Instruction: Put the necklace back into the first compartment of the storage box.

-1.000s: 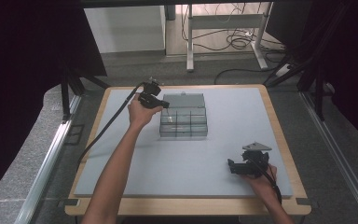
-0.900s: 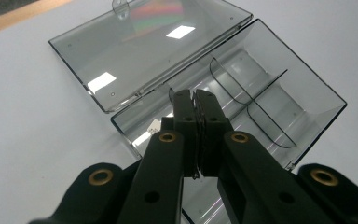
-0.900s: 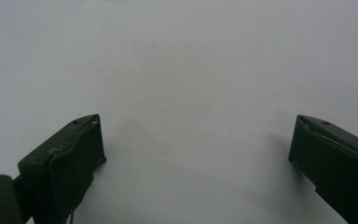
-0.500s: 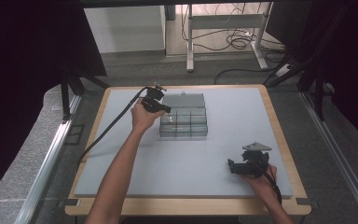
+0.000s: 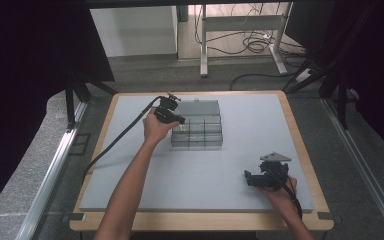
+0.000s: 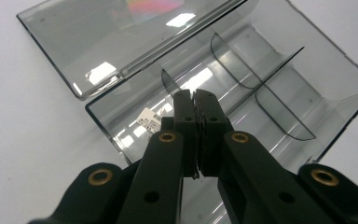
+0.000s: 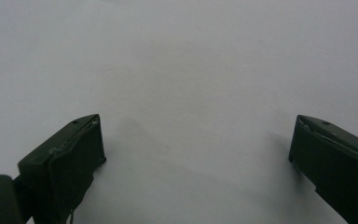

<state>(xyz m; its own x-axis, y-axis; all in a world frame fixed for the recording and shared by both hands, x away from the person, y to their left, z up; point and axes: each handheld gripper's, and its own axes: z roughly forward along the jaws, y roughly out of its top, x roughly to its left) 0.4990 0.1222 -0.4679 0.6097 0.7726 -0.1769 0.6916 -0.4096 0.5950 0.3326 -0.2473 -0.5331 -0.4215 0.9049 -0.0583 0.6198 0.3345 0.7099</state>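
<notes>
The left gripper (image 6: 196, 100), jaws pressed together, hovers over the open clear compartment box (image 6: 279, 79). Well apart from the box, the right gripper (image 7: 196, 140) rests on the table (image 5: 240, 165), jaws wide apart.

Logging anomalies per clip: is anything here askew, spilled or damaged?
Nothing stands out. The clear compartment box sits square on the table with its lid laid open; the left gripper is shut above it, the right gripper open over bare tabletop.
</notes>
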